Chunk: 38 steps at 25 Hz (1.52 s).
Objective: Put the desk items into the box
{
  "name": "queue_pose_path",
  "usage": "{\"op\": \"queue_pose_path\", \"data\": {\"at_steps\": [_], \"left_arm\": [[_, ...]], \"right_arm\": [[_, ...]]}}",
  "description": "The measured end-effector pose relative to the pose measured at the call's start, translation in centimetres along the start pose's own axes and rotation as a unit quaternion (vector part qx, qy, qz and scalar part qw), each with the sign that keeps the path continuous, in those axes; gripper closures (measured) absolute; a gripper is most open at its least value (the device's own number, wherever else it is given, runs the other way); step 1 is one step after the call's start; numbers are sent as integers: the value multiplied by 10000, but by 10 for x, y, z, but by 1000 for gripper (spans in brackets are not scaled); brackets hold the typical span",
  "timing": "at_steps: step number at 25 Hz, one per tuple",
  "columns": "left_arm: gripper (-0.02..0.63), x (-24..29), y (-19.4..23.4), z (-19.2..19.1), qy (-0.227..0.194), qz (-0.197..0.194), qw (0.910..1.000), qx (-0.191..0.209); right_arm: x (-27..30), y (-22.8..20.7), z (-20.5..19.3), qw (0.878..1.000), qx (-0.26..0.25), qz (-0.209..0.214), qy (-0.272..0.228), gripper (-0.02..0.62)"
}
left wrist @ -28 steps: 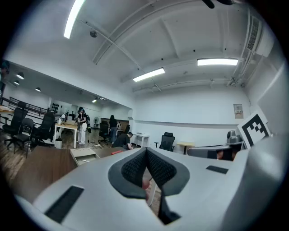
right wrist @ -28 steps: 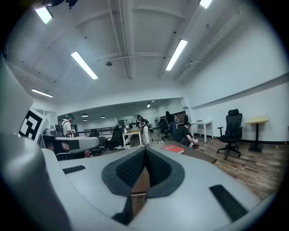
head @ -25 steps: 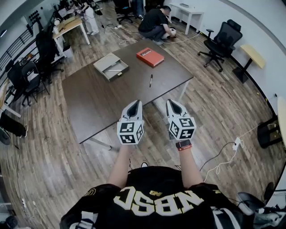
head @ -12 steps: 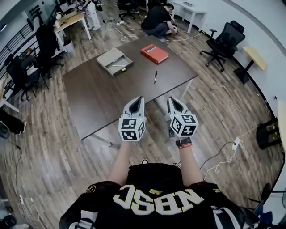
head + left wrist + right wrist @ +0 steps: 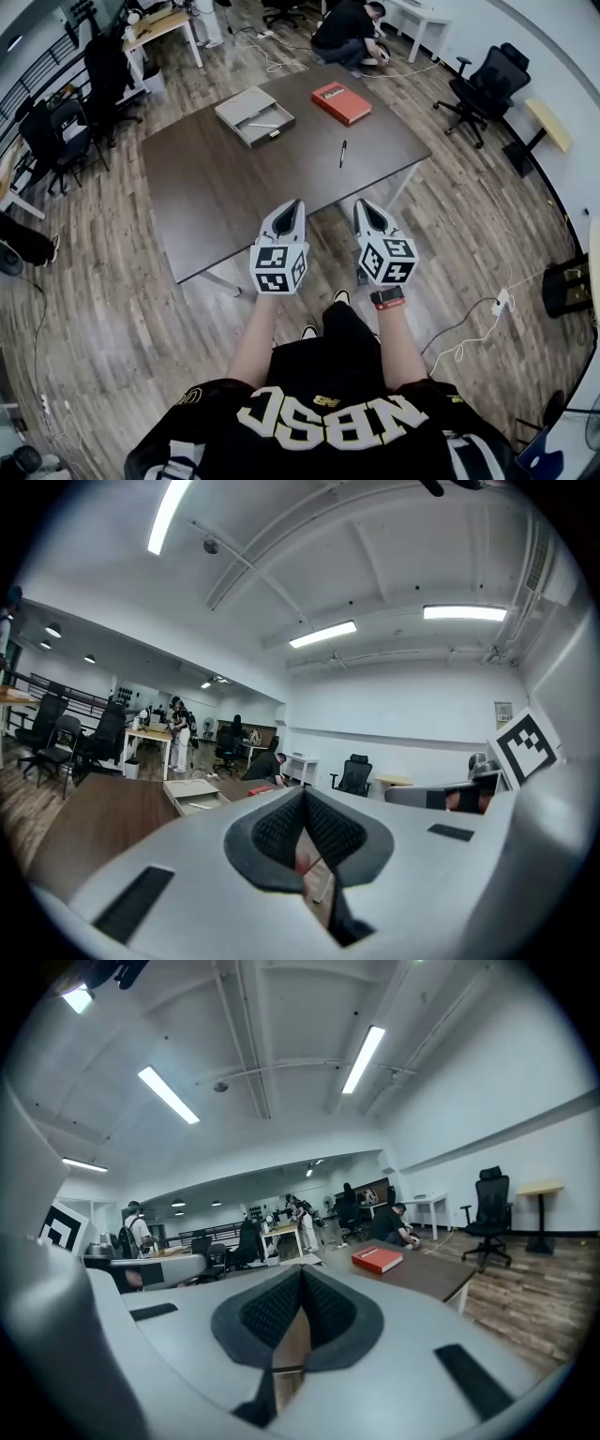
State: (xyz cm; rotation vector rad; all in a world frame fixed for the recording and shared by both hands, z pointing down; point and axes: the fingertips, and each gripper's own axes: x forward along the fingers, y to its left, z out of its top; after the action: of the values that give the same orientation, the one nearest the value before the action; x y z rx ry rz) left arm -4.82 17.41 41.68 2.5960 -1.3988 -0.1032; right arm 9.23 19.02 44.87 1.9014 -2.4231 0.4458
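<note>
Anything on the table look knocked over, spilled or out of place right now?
Nothing stands out. The box, red book and pen lie flat and apart on the table, with no spill or damage visible. The left tool and right tool are shut and empty.

Grey box [image 5: 236, 106], red book [image 5: 341, 102], black pen [image 5: 343, 154]

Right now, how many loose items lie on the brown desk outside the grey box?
2. A red book lies on the desk at its far side, right of the box; a black pen lies nearer, by the right edge. The box may hide more.
</note>
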Motion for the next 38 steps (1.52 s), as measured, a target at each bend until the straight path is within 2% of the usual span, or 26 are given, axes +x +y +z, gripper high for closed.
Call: {"op": "queue_pose_path", "data": {"at_steps": [7,16,21,31,38], "left_arm": [[591,39,32,-7,26,331,9994,-65],[591,135,73,27,-135,765,9969,91],[591,177,98,45,-205,1045,9943,97],[591,267,111,35,-30,1318,9913,62],[591,294,128,16,153,1594,9871,24]], "right_arm": [[57,-16,2,9996,-1,271,123,586],[175,-43,53,9964,-117,833,116,586],[220,-54,76,9945,-211,1026,96,586],[293,-103,86,9905,-281,1299,339,586],[330,-121,63,9854,-217,1492,785,581]]}}
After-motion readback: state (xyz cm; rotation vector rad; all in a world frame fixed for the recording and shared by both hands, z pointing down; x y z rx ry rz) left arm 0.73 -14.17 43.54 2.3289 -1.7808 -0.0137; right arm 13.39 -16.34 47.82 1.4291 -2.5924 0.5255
